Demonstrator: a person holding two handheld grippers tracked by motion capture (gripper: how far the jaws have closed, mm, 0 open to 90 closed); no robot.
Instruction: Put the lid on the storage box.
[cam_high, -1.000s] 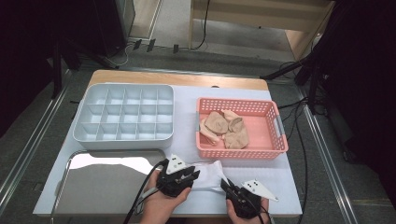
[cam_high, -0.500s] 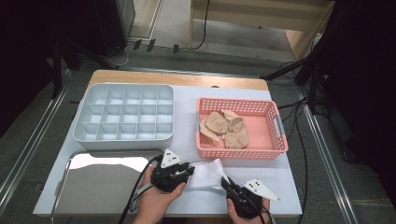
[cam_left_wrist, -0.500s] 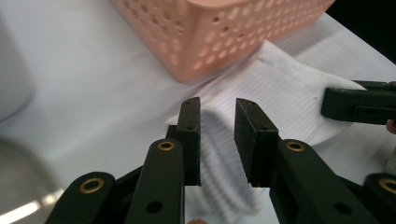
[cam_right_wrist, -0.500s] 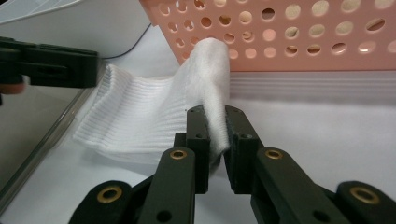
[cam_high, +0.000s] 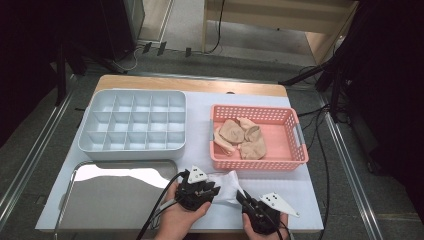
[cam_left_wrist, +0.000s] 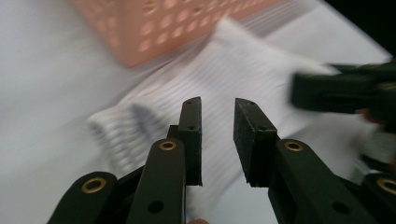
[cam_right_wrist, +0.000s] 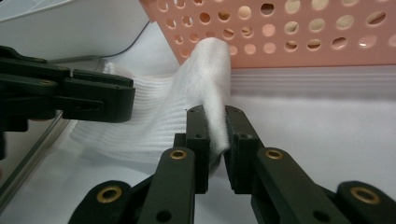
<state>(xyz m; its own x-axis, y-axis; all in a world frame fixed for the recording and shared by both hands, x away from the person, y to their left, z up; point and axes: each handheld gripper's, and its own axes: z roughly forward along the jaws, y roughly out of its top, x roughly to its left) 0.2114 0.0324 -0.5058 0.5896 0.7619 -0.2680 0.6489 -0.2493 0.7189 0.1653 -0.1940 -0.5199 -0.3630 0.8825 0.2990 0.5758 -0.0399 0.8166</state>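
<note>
A white ribbed sock (cam_high: 227, 181) lies on the white table cover just in front of the pink basket (cam_high: 295, 162). My right gripper (cam_right_wrist: 214, 114) is shut on one end of the sock (cam_right_wrist: 201, 84), lifting a fold of it. My left gripper (cam_left_wrist: 217, 105) is open, its jaws hovering over the sock (cam_left_wrist: 224, 65) with a clear gap between them. In the high view the left gripper (cam_high: 212, 189) sits at the sock's left side and the right gripper (cam_high: 243, 198) at its lower right. Several beige socks (cam_high: 242, 137) lie in the basket.
A grey compartment tray (cam_high: 132, 147) stands at the back left. A shiny metal tray (cam_high: 100, 200) lies at the front left, next to my left hand. The table's front edge is right under both hands. Cables trail from both grippers.
My left gripper has shifted a little to the right, closer over the sock. The right gripper has stayed in place, still clamped on the sock.
</note>
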